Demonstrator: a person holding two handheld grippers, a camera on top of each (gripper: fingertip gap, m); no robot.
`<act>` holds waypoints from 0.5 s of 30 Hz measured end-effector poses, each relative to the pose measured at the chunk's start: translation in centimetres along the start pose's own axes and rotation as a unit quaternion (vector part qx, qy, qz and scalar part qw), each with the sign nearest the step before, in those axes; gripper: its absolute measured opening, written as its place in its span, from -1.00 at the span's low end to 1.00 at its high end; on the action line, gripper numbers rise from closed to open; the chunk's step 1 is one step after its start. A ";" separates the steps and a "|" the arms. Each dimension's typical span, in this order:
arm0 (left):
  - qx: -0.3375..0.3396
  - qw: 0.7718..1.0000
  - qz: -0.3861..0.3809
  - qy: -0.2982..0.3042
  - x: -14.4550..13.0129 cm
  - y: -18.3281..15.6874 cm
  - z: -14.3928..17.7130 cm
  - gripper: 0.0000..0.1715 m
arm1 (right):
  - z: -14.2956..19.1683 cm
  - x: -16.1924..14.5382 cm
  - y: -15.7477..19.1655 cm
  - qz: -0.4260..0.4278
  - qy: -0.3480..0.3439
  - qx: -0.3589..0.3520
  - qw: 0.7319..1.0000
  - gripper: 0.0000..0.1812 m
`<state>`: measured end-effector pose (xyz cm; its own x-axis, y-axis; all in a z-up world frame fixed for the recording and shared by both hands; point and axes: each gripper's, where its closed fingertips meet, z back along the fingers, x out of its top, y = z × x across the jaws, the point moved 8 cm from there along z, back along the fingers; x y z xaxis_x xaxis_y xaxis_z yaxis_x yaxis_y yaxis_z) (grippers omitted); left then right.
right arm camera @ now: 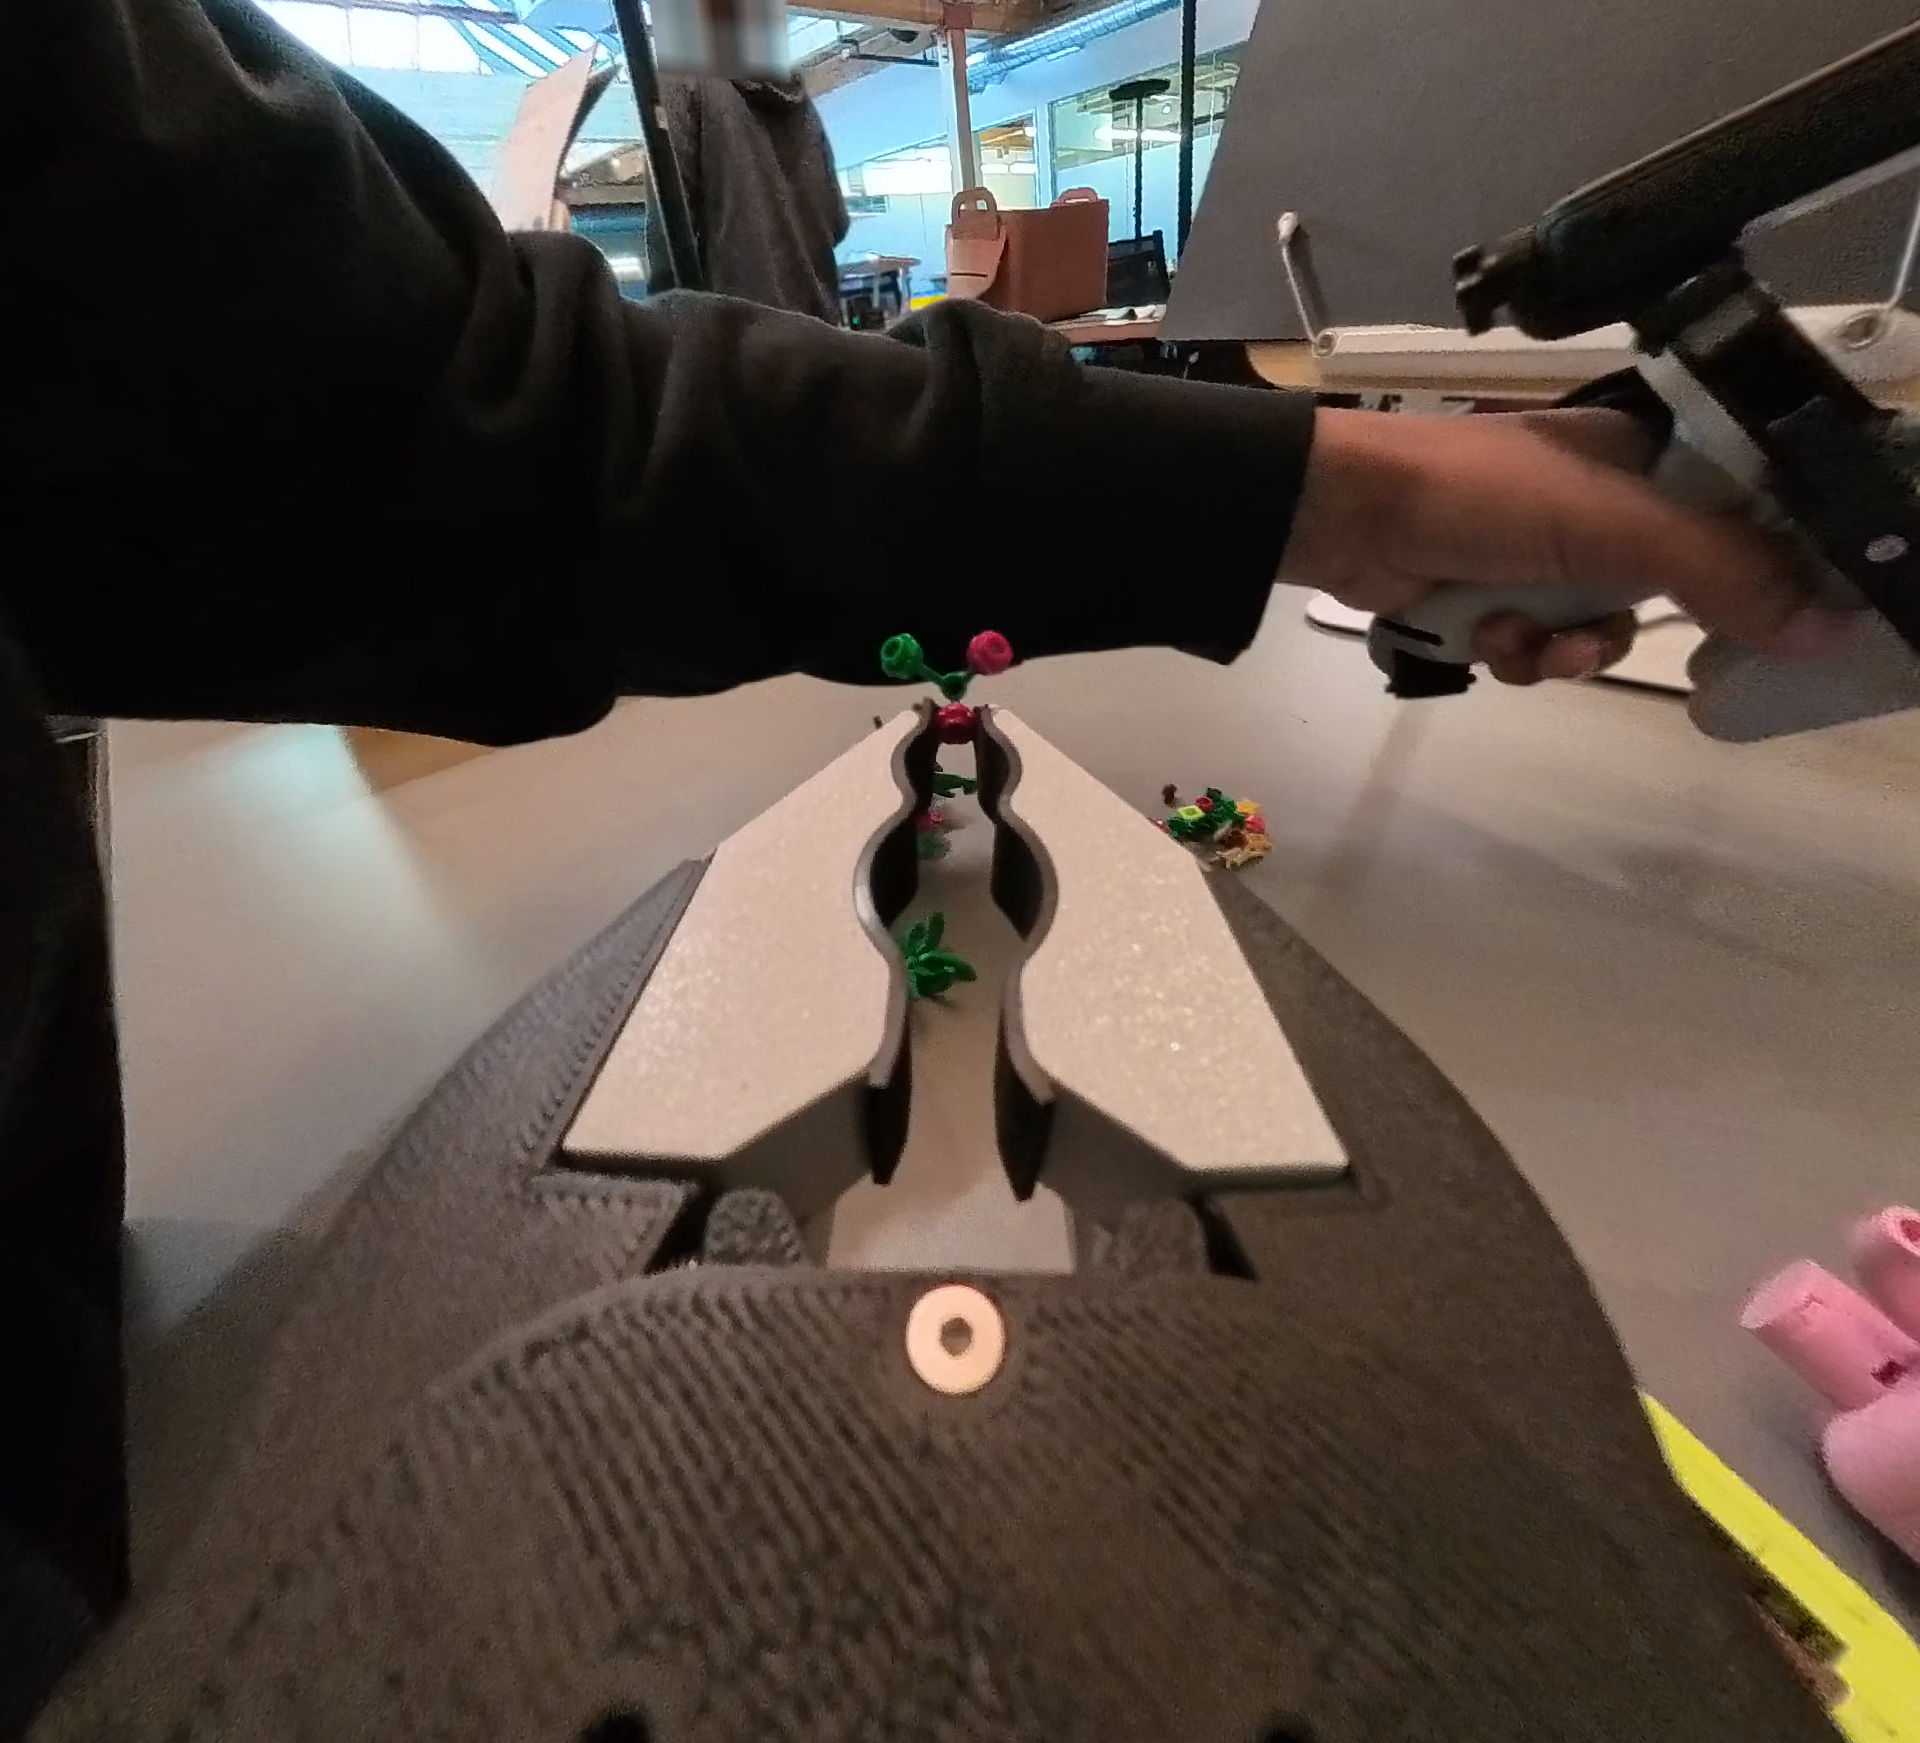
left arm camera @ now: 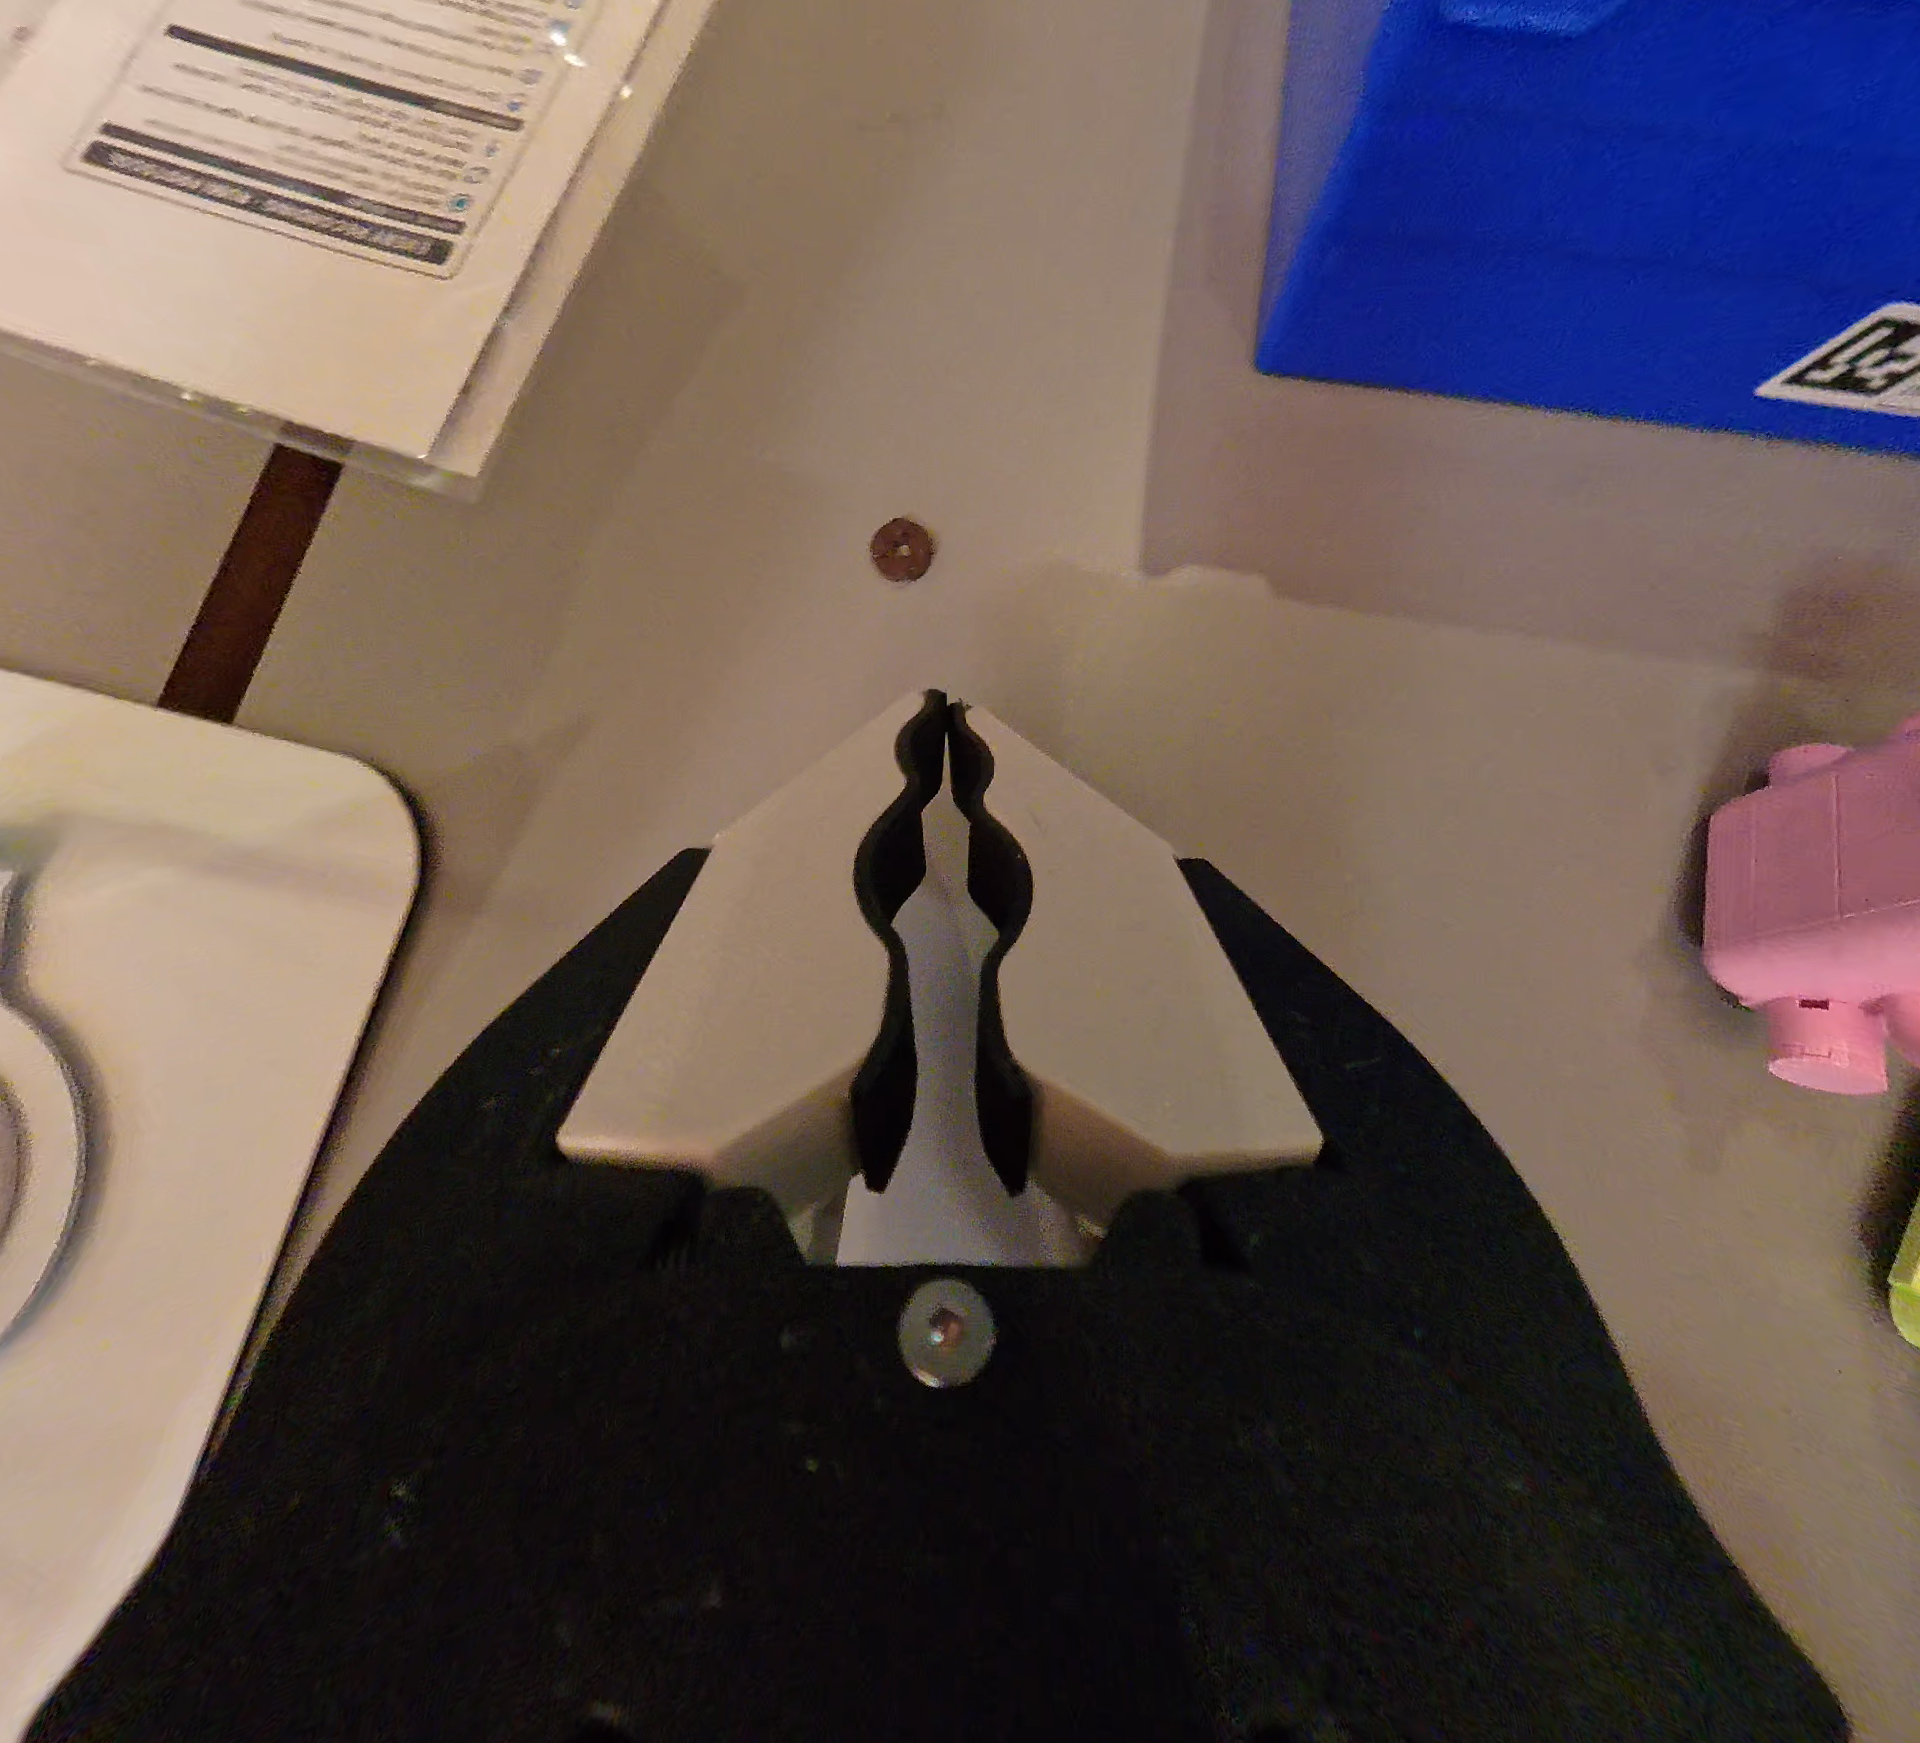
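Note:
My left gripper (left arm camera: 943, 706) is shut, its fingertips touching with nothing between them. It hovers over the beige table, just short of a small brown round spot (left arm camera: 902, 549). My right gripper (right arm camera: 954, 725) is shut on a small toy flower sprig. A dark red bud (right arm camera: 954, 723) is pinched between its tips. A green stem rises from the bud to a green bud (right arm camera: 902, 652) and a pink bud (right arm camera: 989, 650). In the right wrist view, a hand (right arm camera: 1507, 530) holds the left gripper's body (right arm camera: 1787, 446) at the upper right.
A blue bin (left arm camera: 1621, 135), a pink brick piece (left arm camera: 1829, 914), a printed sheet in a clear stand (left arm camera: 343, 83) and a white board (left arm camera: 156, 966) surround the left gripper. A green leaf piece (right arm camera: 935, 955) and a pile of small pieces (right arm camera: 1216, 823) lie on the table. A black sleeve (right arm camera: 623, 467) crosses the right wrist view. Tip to tip, the grippers are about 30 cm apart. The small brown round spot (left arm camera: 902, 549) is about 6 cm from my left fingertips.

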<state>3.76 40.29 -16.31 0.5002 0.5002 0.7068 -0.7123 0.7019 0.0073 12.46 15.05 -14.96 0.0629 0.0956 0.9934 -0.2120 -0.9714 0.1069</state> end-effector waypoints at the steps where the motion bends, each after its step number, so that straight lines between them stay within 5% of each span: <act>1: -0.005 1.000 0.010 -0.007 0.0 0.3 0.1 -1.00 | 0.0 0.0 0.1 0.002 0.001 0.000 1.000 -0.94; 4: -0.036 0.998 0.047 -0.007 0.4 0.2 -1.7 -0.48 | -0.2 -0.1 0.2 0.008 0.004 0.000 1.000 -0.94; 6: -0.023 0.999 0.046 0.018 0.6 -0.1 -4.1 -0.37 | -0.3 -0.1 0.3 0.013 0.008 0.000 1.000 -0.94; 9: 0.058 0.997 -0.001 0.043 1.1 0.1 -6.6 -0.48 | -0.4 -0.2 0.4 0.018 0.011 0.001 1.000 -0.95; 11: 0.077 0.996 -0.001 0.040 1.6 0.3 -7.0 -0.85 | -0.4 -0.1 0.4 0.017 0.008 0.001 1.000 -0.94; 15: 0.036 0.998 0.010 0.041 1.3 -0.5 -4.9 -0.85 | -0.1 0.0 0.2 0.008 0.002 0.001 1.000 -0.95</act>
<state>7.15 43.12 -18.82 0.5211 0.5558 0.6477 -0.7552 0.6538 0.0465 12.35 14.90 -14.96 0.0560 0.0813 0.9951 -0.2101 -0.9734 0.0913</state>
